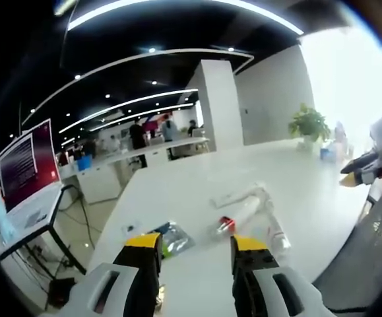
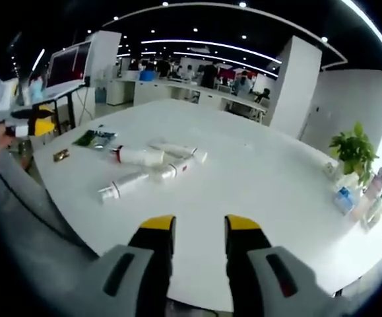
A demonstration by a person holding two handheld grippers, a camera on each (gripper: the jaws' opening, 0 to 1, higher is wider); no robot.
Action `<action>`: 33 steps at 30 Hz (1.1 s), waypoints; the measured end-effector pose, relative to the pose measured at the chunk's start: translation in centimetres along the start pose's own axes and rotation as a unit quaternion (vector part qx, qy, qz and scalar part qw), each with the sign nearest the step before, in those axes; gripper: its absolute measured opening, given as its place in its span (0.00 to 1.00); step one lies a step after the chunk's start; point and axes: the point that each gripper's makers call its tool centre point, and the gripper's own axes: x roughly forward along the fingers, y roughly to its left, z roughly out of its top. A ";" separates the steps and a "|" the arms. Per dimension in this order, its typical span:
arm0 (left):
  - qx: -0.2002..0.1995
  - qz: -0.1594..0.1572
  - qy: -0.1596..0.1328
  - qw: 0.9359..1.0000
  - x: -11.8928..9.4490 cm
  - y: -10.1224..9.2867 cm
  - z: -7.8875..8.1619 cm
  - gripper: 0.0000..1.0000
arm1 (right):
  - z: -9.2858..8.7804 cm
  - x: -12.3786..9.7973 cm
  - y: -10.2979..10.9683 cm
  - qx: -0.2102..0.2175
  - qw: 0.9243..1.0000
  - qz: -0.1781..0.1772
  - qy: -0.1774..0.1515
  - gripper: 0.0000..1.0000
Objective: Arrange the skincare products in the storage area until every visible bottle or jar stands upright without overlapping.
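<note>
The left gripper point(image 1: 196, 254) is seen with its yellow-tipped jaws spread and nothing between them, held low over the near edge of the white desk point(image 1: 197, 178). Just ahead of it, slightly toward its right jaw, the skincare tubes point(image 1: 253, 211) are found lying flat in a loose cluster; a red-capped tube point(image 1: 229, 223) is nearest, its cap end turned toward the gripper and its long axis running away and to the right. A green packet point(image 1: 171, 239) lies on the desk just beyond the left jaw.

The right gripper point(image 2: 198, 247) is likewise spread and empty, held above the desk edge. From it the same tubes point(image 2: 152, 165) lie well apart, ahead and to the left, their long axes running roughly across that view. The left gripper is therefore judged the nearer, and the coming reach turns on meeting the red-capped tube across its long axis.

In the right gripper view the whole cluster is laid out, none of it upright, with several tubes touching or overlapping; in the left gripper view the near tube's heading is shown more closely. No part of the arranging is judged done.
</note>
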 end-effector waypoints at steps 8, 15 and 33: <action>0.007 -0.014 0.003 1.000 0.1 -0.5 -0.2 0.43 | -0.8 0.5 0.9 -0.051 0.998 0.003 0.030 0.31; 0.008 -0.022 0.003 1.000 0.2 -0.8 -0.2 0.43 | -1.0 0.6 1.0 -0.066 0.997 0.003 0.037 0.31; -0.004 -0.035 0.004 0.999 0.3 -1.0 -0.3 0.43 | -1.2 0.6 0.9 -0.080 0.996 -0.003 0.042 0.31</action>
